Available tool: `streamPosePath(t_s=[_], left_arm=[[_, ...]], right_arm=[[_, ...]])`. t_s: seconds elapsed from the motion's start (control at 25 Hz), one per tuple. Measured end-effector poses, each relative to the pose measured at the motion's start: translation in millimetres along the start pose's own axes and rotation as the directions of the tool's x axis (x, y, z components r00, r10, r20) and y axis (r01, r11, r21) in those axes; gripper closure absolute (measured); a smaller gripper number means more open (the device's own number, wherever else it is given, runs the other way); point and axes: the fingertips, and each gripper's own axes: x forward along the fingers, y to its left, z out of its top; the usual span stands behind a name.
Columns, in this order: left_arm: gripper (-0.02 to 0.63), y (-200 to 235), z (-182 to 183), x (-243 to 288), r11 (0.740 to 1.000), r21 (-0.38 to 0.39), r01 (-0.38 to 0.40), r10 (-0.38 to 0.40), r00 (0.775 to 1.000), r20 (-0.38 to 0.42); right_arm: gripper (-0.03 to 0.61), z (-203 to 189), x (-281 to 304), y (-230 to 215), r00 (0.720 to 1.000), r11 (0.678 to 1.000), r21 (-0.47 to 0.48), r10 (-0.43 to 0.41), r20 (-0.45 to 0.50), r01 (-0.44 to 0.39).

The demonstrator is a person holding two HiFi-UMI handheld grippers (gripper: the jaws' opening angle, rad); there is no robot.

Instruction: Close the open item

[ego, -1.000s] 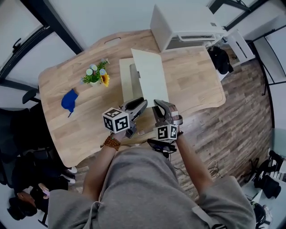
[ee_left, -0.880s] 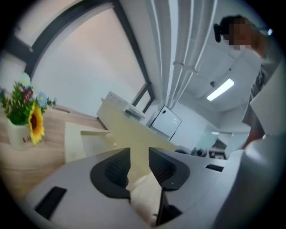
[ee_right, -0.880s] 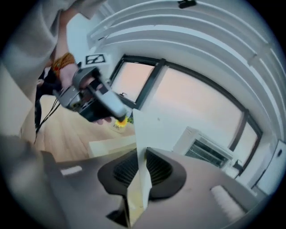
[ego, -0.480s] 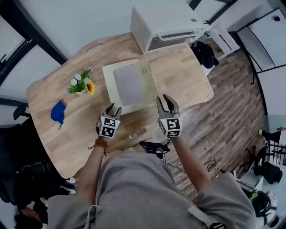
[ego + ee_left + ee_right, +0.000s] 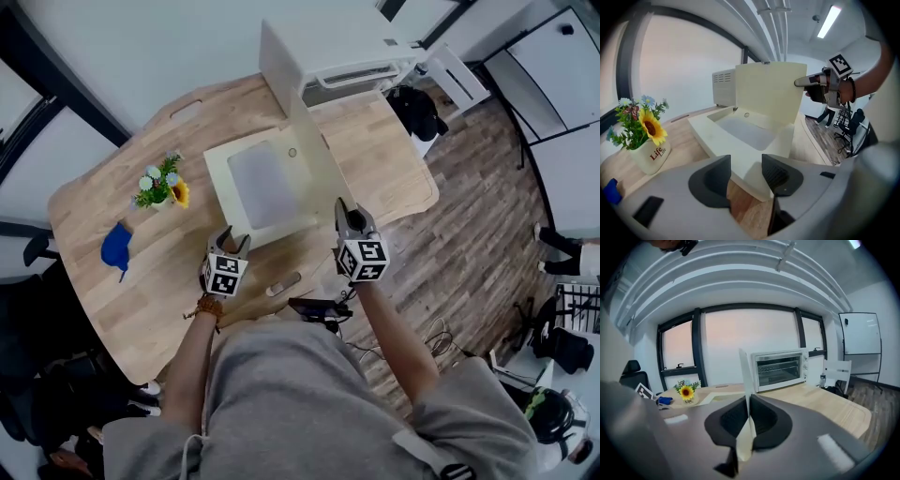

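Because the lid (image 5: 315, 150) stands upright, the right hand-held gripper (image 5: 344, 208) has just clenched on its edge (to swing it down); the left hand-held gripper (image 5: 231, 242), jaws just opening, waits released, the box base (image 5: 258, 180) just ahead.

Box (image 5: 217, 178) & lid (image 5: 771, 91): cream, matt, smooth; plastic or coated board, cannot tell which. Inset (image 5: 258, 183): grey, matt. Table (image 5: 131, 272): light wood w/ visible grain, satin finish. Floor (image 5: 469, 244): wood planks. Oven (image 5: 780, 369): white body, glossy glass door. Pot (image 5: 649, 154): white, glossy, prob. ceramic. Left gripper (image 5: 746, 171): grey matt plastic; pads (image 5: 778, 174): black, ribbed
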Motion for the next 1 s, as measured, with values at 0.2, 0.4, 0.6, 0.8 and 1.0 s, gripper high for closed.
streamPosePath(t_s=[0.2, 0.4, 0.6, 0.8, 1.0], left_arm=[[0.414, -7.2, -12.5, -13.5, 0.999, 0.03, 0.034, -0.033, 0.999, -0.01], [0.413, -21.2, -22.5, -25.6, 0.993, 0.072, 0.09, -0.087, 0.995, -0.043], [0.408, -25.6, -26.7, -26.5, 0.996, 0.043, 0.084, -0.083, 0.996, -0.01], [0.358, -32.9, -28.8, -28.8, 0.989, 0.071, 0.126, -0.126, 0.992, -0.012], [0.351, -34.7, -31.1, -24.5, 0.991, 0.045, 0.127, -0.126, 0.992, -0.006]], right_arm=[[0.566, -15.2, -32.1, -31.3, 0.999, 0.982, 0.182, -0.047, -0.003, 0.047], [0.566, -28.9, -55.4, -44.8, 0.997, 0.962, 0.264, -0.073, -0.003, 0.071], [0.566, -28.9, -58.9, -45.5, 0.998, 0.953, 0.298, -0.063, 0.008, 0.058], [0.565, -25.3, -56.1, -39.4, 0.999, 0.955, 0.295, -0.033, 0.012, 0.029], [0.565, -24.2, -56.7, -35.9, 1.0, 0.956, 0.293, -0.003, 0.018, -0.003]])
